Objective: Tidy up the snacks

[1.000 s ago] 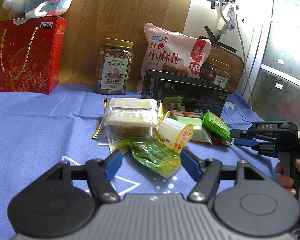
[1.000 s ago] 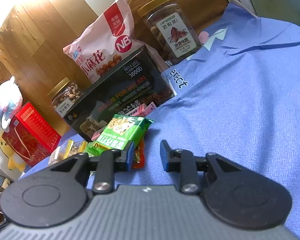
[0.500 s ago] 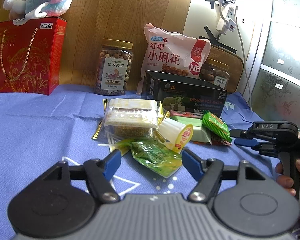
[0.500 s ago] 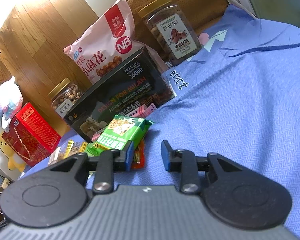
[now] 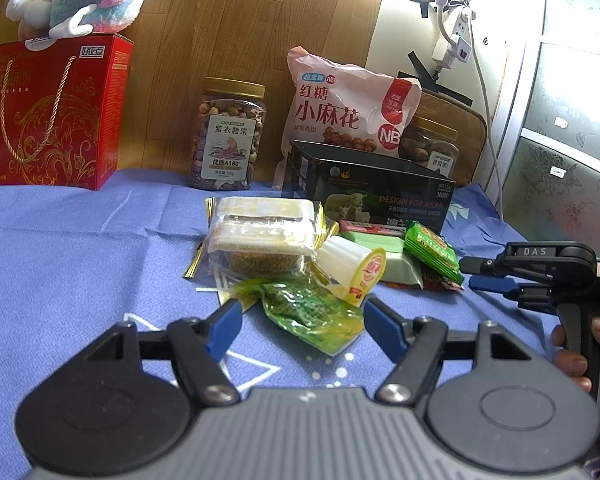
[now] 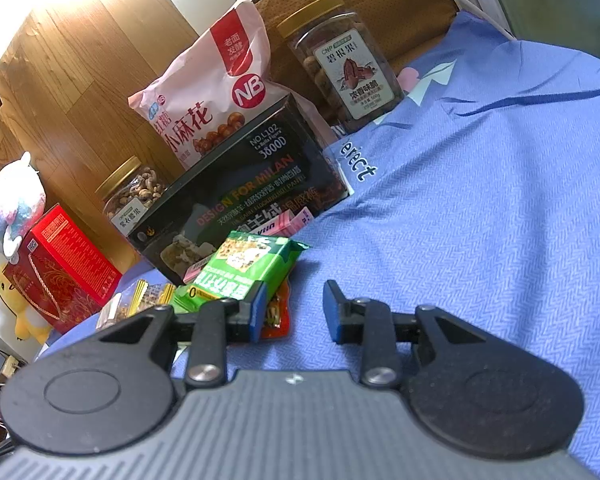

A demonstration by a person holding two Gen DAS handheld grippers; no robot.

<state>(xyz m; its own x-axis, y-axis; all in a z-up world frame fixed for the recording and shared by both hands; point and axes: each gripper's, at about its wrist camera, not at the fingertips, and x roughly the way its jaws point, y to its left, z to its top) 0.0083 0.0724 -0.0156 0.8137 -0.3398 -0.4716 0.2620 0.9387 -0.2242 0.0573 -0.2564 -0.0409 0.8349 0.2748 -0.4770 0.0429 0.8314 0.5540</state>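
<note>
Nothing looks sorted yet: the small snacks (image 5: 320, 256) lie heaped on the blue tabletop (image 5: 80, 248) just before the open black box (image 5: 372, 192). The left tongs (image 5: 302, 322) gape half-wide around a green packet (image 5: 312, 312), gripping nothing; the right tongs (image 6: 294, 312) stand narrow and empty beside the heap.

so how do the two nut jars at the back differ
The left nut jar stands in the open beside the red gift box, fully visible; the right nut jar is half hidden behind the black box and pink snack bag. The left jar holds pale, rounded nuts, the right one darker brown nuts. Their label pictures differ too. Both are clear, upright, with gold lids.
</note>
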